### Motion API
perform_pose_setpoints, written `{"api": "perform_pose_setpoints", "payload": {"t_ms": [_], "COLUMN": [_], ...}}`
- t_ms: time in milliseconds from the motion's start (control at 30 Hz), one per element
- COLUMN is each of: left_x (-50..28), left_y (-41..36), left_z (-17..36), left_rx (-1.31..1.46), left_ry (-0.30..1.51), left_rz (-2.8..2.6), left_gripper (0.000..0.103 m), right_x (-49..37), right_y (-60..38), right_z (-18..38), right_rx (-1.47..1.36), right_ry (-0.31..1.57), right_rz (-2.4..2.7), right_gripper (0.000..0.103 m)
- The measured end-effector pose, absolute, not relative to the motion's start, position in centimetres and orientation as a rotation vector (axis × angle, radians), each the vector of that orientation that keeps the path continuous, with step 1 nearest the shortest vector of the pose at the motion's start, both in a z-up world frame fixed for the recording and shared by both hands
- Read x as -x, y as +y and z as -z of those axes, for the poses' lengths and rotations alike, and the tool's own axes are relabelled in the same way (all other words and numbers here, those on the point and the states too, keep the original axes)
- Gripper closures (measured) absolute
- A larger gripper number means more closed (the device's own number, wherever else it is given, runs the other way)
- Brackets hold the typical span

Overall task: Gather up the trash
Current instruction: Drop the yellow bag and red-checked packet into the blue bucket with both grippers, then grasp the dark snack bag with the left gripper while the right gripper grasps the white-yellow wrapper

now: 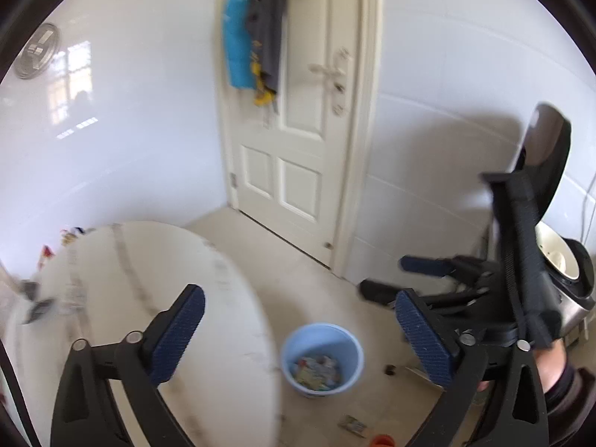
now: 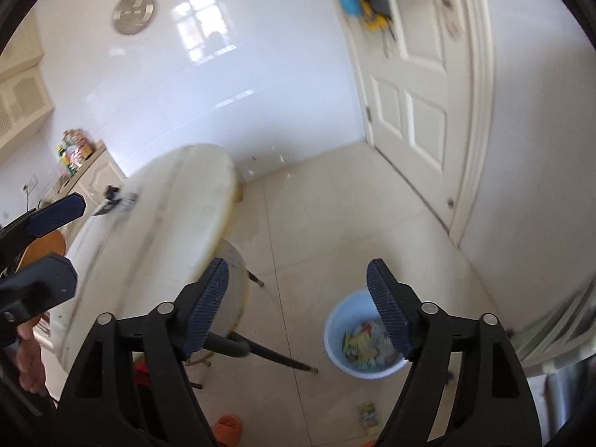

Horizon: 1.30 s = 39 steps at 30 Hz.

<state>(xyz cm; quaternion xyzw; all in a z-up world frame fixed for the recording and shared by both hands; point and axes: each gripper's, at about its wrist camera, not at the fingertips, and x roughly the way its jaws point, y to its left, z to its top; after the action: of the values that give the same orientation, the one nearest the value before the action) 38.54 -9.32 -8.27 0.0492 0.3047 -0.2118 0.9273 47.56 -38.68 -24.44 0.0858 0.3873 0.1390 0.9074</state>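
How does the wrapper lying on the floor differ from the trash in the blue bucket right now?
The wrapper on the floor lies alone on bare tile, near the bucket; the trash in the bucket is a heap of many pieces. The floor wrapper lies flat; the bucket trash looks crumpled and overlapping. It is uncollected; the heap sits inside the blue bucket. Both look like colourful packaging. Neither tool holds anything.

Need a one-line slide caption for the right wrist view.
Right gripper open and empty above a blue bin of wrappers beside the round table.
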Motion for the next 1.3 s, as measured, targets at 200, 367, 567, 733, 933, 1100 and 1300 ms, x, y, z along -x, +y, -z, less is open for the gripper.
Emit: {"api": "perform_pose_setpoints", "payload": {"t_ms": [200, 367, 567, 733, 933, 1100, 1300], "left_x": [-33.0, -31.8, -34.4, -39.8, -49.2, -52.5, -55.5], "left_y": [1.7, 12.6, 21.8, 25.3, 27.7, 28.8, 28.2], "left_z": [4.5, 4.2, 6.6, 9.9, 12.3, 14.6, 16.1], "left_rx": [-0.144, -0.158, -0.093, -0.080, -0.048, -0.059, -0.121], "left_ry": [0.536, 0.541, 0.645, 0.729, 0.825, 0.853, 0.842], "left_rz": [0.277, 0.080, -0.060, -0.069, -0.013, 0.004, 0.027], "left_gripper": [0.001, 0.001, 0.001, 0.001, 0.001, 0.001, 0.001], "right_x": [-46.6, -48.2, -53.0, -58.4, -63.8, -65.8, -66.4], "right_y": [-29.8, -20.2, -10.5, -3.8, 0.7, 1.8, 2.9], "right_z": [18.5, 16.4, 17.7, 22.2, 28.3, 31.1, 30.9], "right_rx": [-0.070, 0.030, 0.114, 0.157, 0.180, 0.179, 0.267], "right_ry": [0.725, 0.722, 0.789, 0.909, 1.031, 1.049, 1.004], "right_rz": [-0.366, -0.462, -0.537, -0.576, -0.578, -0.599, -0.614], "right_gripper": [0.019, 0.019, 0.019, 0.019, 0.020, 0.023, 0.069]}}
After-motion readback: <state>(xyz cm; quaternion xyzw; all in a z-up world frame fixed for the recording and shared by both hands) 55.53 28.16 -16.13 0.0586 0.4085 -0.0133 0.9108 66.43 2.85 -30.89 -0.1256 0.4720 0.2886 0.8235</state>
